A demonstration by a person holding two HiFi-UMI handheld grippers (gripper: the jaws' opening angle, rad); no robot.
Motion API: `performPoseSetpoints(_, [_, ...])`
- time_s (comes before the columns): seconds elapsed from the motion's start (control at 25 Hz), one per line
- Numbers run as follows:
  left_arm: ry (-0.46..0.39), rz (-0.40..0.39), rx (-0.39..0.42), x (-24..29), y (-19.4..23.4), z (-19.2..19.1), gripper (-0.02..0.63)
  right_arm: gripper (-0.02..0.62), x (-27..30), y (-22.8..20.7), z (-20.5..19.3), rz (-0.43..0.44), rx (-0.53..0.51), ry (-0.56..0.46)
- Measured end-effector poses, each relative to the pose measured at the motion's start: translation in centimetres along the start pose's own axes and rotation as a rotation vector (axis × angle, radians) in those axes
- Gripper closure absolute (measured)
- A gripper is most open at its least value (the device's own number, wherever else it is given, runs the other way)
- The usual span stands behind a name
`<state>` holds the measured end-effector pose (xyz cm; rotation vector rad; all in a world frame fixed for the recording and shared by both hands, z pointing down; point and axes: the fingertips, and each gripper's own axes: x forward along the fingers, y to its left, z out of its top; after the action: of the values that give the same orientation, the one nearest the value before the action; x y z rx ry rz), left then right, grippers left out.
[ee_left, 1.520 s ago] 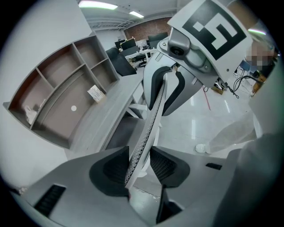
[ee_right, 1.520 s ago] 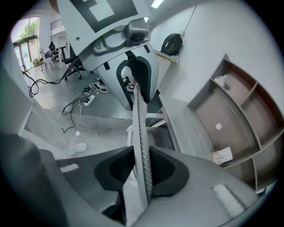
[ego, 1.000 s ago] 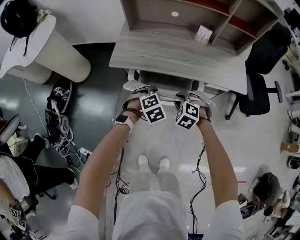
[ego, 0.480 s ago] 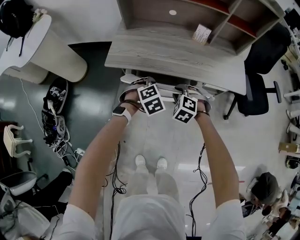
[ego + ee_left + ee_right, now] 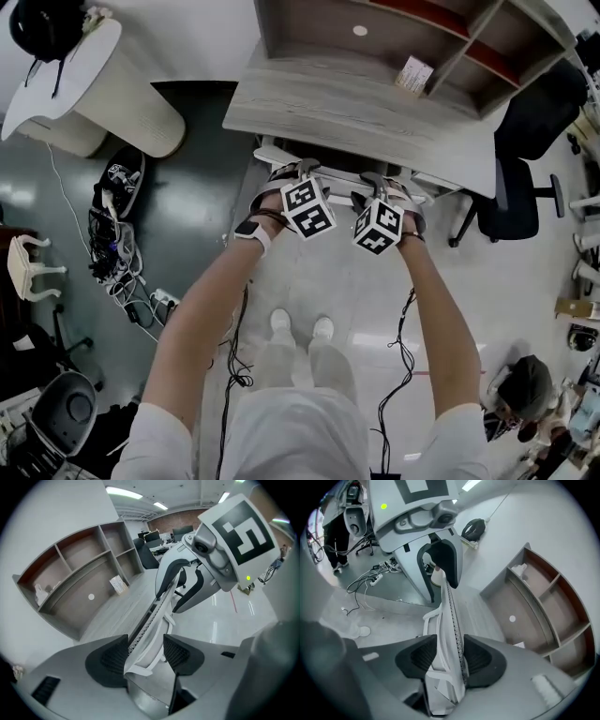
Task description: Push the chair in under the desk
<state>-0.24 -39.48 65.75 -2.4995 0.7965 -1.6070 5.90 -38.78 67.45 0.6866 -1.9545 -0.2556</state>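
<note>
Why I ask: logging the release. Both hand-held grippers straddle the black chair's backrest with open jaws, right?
The backrest is white, not black; both gripper views show it. The left hand-held gripper and right hand-held gripper do straddle it, jaws just opened.

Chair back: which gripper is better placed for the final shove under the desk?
Right, marginally. Both jaws have just been opening with the chair back between them. The right gripper straddles it squarely, further in from its end; in the left gripper it runs slantwise, by its end.
</note>
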Motion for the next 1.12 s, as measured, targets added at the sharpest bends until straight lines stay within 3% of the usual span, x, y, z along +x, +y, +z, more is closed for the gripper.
performPoseSetpoints(0.2, [-0.056, 0.031, -0.097, -1.9, -0.3, -0.3, 0.385, 0.407, -1.9, 0.3, 0.6, -0.014, 0.000, -0.031])
performPoseSetpoints(0.36, [-0.112, 0.052, -0.225, -4.4, -0.8, -0.6, 0.394, 0.407, -4.2, 0.4, 0.8, -0.019, 0.084, -0.076])
performPoseSetpoints(0.52, [-0.165, 0.074, -0.299, -7.3, -1.9, -1.3, 0.425, 0.411, -6.6, 1.0, 1.2, -0.034, 0.139, -0.115])
performPoseSetpoints(0.76, [-0.223, 0.116, -0.420, -11.8, -3.3, -2.6, 0.492, 0.502, -11.0, 2.2, 1.8, -0.078, 0.226, -0.172])
performPoseSetpoints(1.12, [-0.314, 0.197, -0.538, -18.9, -5.9, -3.8, 0.586, 0.555, -18.1, 5.0, 2.8, -0.138, 0.372, -0.252])
